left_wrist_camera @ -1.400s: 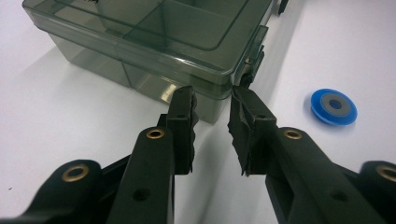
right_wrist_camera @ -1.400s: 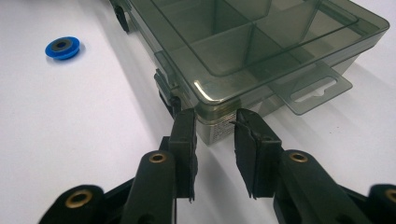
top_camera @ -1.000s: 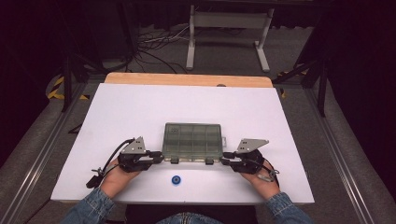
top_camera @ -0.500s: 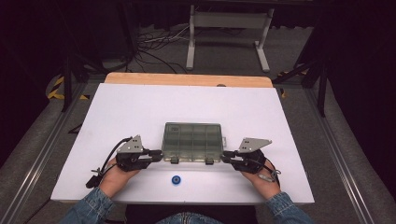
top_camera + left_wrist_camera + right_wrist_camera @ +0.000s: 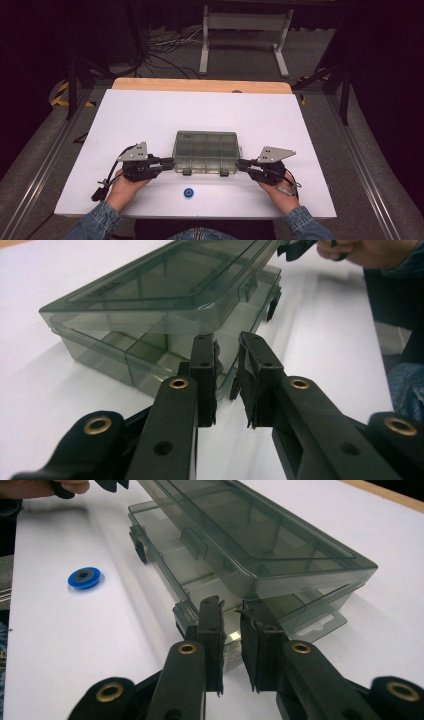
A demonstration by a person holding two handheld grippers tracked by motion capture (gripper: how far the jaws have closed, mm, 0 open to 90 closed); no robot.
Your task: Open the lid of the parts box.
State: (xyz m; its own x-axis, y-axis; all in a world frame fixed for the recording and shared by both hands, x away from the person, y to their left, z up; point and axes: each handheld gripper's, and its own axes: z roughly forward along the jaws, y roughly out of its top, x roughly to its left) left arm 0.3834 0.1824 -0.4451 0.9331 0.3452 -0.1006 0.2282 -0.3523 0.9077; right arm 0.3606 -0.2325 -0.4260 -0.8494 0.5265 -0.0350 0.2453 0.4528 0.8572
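A smoky translucent compartment box [image 5: 206, 150] lies at the table's near middle, its lid [image 5: 150, 300] standing slightly above the base and its two front latches hanging loose. My left gripper [image 5: 170, 162] lies level at the box's near left corner. Its jaws [image 5: 227, 360] stand a narrow gap apart with the corner just at the tips. My right gripper [image 5: 241, 164] is at the near right corner. Its jaws [image 5: 231, 615] have just been closing, and the base's corner [image 5: 230, 637] sits in the slit between them. Whether the pads press on it is unclear.
A small blue disc [image 5: 188, 192] lies on the white table [image 5: 150, 115] near the front edge, between my two hands. A flat hang tab [image 5: 320, 622] juts from the box's right end. Beyond the table's far wooden edge [image 5: 200, 85] are cables and a metal stand [image 5: 240, 30].
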